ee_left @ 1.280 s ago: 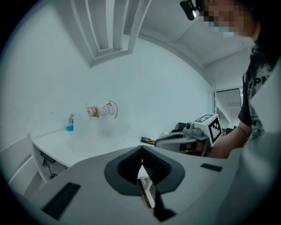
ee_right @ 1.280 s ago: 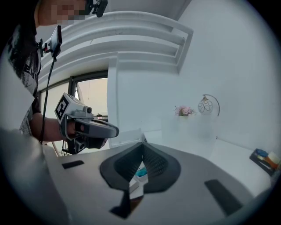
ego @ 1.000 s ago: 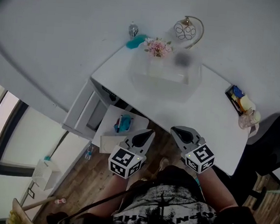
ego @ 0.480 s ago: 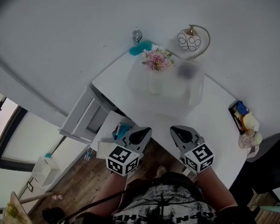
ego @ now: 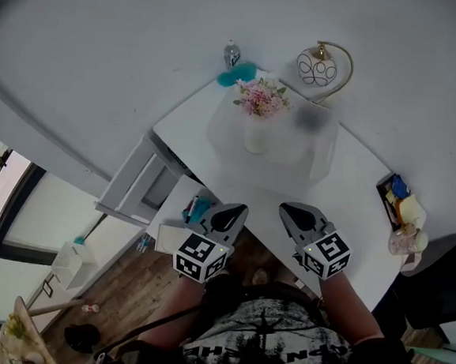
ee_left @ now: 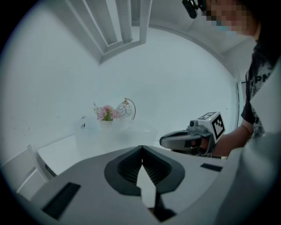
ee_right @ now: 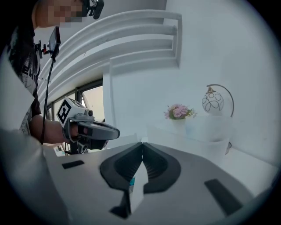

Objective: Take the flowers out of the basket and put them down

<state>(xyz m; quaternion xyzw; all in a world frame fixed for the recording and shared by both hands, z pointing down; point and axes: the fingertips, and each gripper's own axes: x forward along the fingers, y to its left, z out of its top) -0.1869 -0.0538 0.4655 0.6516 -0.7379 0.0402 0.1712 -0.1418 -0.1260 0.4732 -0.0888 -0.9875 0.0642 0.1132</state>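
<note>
- From above, the head view showed the pink flowers (ego: 261,98) standing inside the translucent plastic basket (ego: 313,157) on the white table (ego: 353,204).
- Only the gripper views showed the left gripper (ee_left: 141,147) and right gripper (ee_right: 142,144) jaws pressed together, empty.

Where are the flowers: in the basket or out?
In: the flowers stand upright in a white vase inside the translucent basket.

basket (ego: 313,157): frosted half-clear plastic | surface (ego: 352,212): white, smooth, matt | floor (ego: 136,284): wood planks | lamp (ego: 315,66): arc of shiny gold metal | left gripper (ego: 239,211), right gripper (ego: 283,209): matt grey plastic, ribbed black pads
</note>
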